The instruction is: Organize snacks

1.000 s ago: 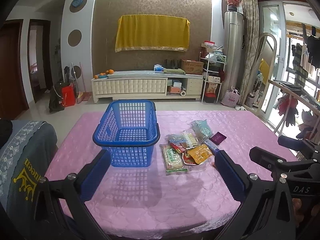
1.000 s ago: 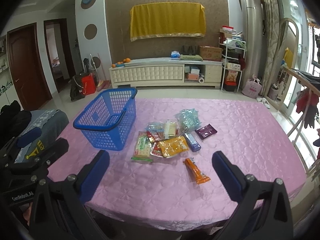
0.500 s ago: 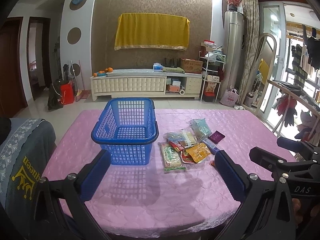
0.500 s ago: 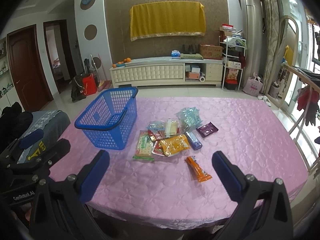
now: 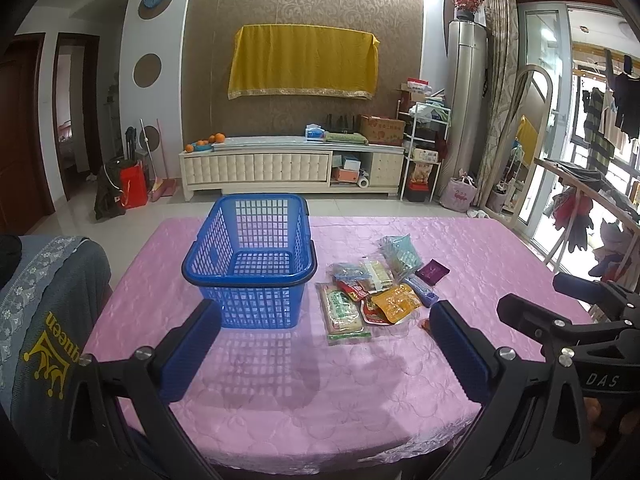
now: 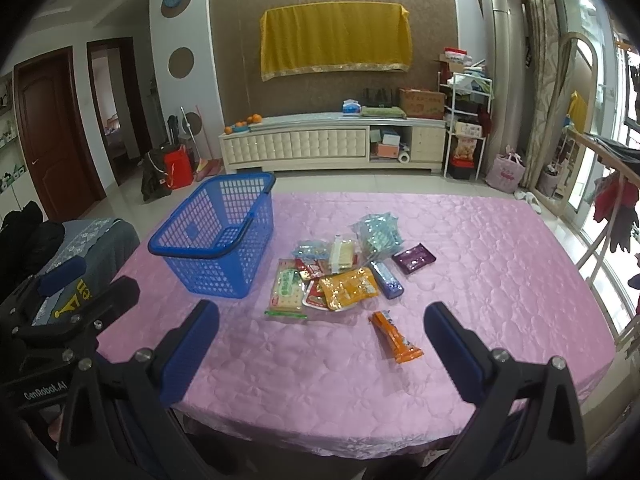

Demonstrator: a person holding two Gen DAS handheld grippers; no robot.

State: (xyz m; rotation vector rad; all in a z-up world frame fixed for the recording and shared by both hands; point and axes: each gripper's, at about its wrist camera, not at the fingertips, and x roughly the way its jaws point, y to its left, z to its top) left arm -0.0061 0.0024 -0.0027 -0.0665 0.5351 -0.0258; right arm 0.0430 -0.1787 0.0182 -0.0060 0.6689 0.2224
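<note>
Comparing against the views from one second back, find almost nothing displaced: only a slight drift of both cameras. Read the table, covered in pink quilted cloth, as unmoved. Read the blue basket likewise, with no snack added. Treat the task as barely begun, with every packet yet to go in.

Confirm the left gripper spread wide, holding nothing, hovering over the near table edge. Confirm the right gripper equally spread, empty, touching no packet.

Locate the basket at 10 o'clock of the snack pile, just beside it, upright, on the left half of the table. Note open lattice walls, a dark rim and a bare bottom.

Inspect the pile in order of size:
- Green-and-white cracker packet, flat, at the 8 o'clock edge, nearest the basket.
- Yellow-orange pouch, glossy, overlapping a red-and-white packet.
- Pale teal bag, crinkled, at 1 o'clock.
- Orange bar, lying apart at 5 o'clock, closest to the right gripper.
- Blue-violet stick pack, at 3 o'clock.
- Purple sachet, at 2 o'clock, just clear of the rest.

Expect thin, slippery film wrappers; judge the lone orange bar the easiest first pick.
</note>
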